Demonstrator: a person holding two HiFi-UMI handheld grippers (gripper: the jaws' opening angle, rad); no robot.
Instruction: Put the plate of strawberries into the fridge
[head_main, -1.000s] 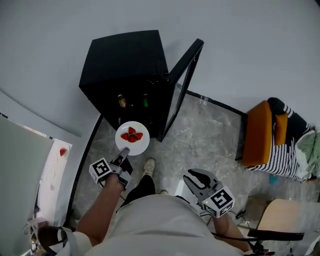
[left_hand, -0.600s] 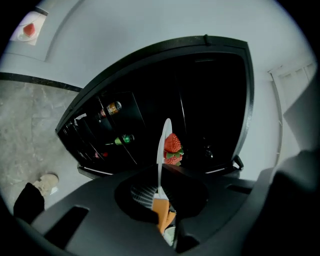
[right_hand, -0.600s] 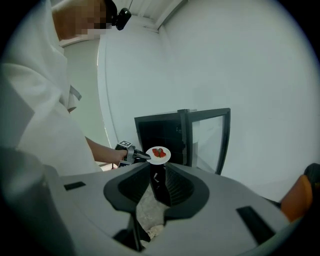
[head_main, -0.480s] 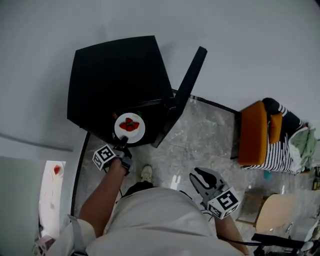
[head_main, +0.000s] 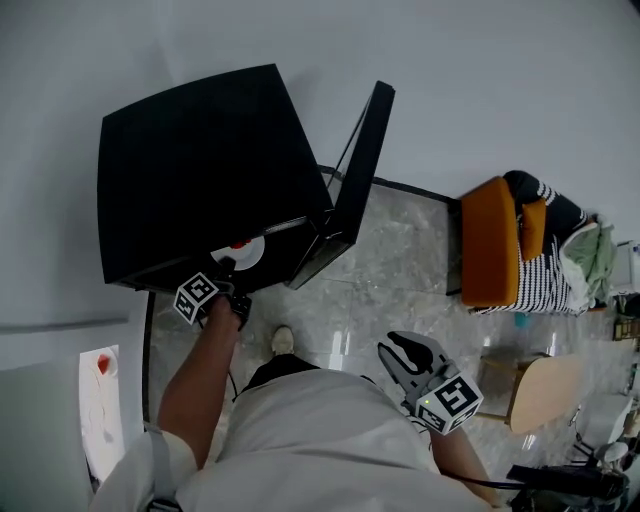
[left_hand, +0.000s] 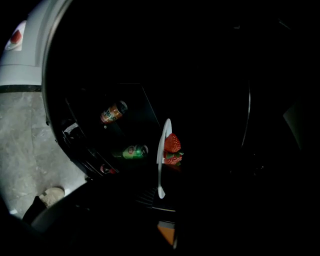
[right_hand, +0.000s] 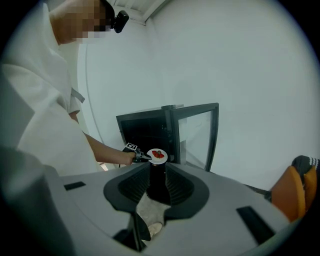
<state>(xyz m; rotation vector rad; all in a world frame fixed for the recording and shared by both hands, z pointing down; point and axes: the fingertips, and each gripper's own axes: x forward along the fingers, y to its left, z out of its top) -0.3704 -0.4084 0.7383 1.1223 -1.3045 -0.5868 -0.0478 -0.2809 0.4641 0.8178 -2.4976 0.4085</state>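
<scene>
The black fridge (head_main: 200, 170) stands against the wall with its glass door (head_main: 355, 180) swung open. My left gripper (head_main: 228, 275) is shut on the near rim of the white plate (head_main: 243, 252) of strawberries, and the fridge top hides part of the plate. In the left gripper view the plate (left_hand: 162, 150) shows edge-on inside the dark fridge, with strawberries (left_hand: 172, 146) on it. In the right gripper view the plate (right_hand: 156, 155) is at the fridge opening. My right gripper (head_main: 398, 350) hangs back over the floor, shut and holding nothing.
Two cans (left_hand: 114, 111) (left_hand: 131, 151) lie on shelves inside the fridge. An orange chair (head_main: 490, 255) with striped cloth stands at the right, and a wooden seat (head_main: 545, 385) is nearer. A shoe (head_main: 282, 340) is on the marble floor. A white surface (head_main: 100, 400) lies at the left.
My left gripper has carried the plate forward from in front of the fridge into its opening. The head view has moved closer over the fridge. The right gripper has kept its place.
</scene>
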